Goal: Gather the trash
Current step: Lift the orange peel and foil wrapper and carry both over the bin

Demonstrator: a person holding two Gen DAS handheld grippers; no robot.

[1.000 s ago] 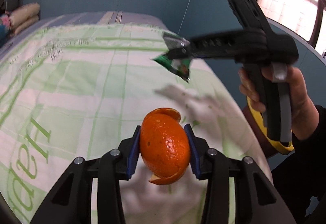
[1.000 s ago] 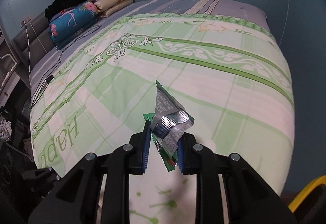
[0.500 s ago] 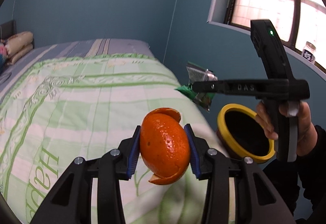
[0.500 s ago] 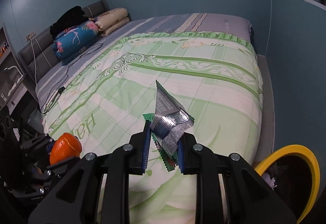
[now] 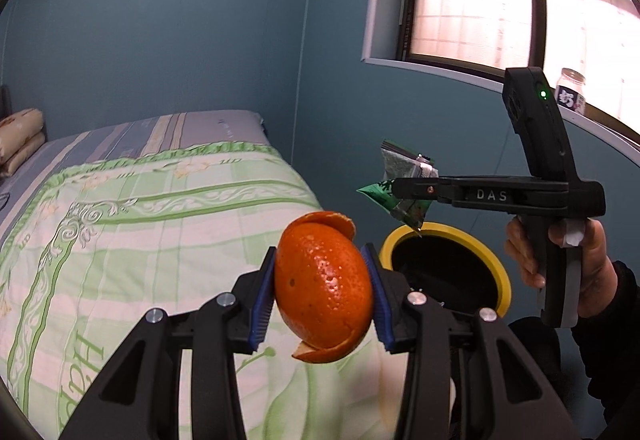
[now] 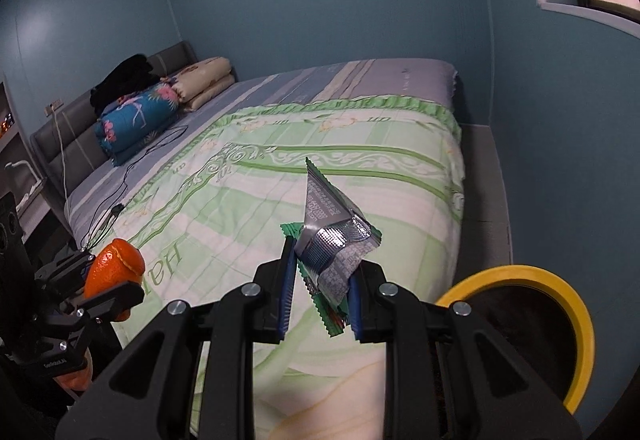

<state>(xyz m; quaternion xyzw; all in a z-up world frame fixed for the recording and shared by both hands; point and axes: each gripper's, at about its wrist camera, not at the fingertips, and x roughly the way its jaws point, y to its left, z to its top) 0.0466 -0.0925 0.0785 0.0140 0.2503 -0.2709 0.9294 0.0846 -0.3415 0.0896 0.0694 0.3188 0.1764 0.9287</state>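
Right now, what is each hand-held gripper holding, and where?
Left hand-held gripper: orange peel, pinched across its sides. Right hand-held gripper: crumpled snack wrapper, clamped at its lower folded end.

Yellow-rimmed bin [image 5: 502,272] mouth open and unblocked, bed edge [image 6: 448,240] close beside it, teal wall [image 6: 560,160] behind.

The bin [image 6: 576,304] is cut off by the right wrist view's edge, its inside too dark to read. The jar [image 5: 572,91] label on the windowsill is too small to read.
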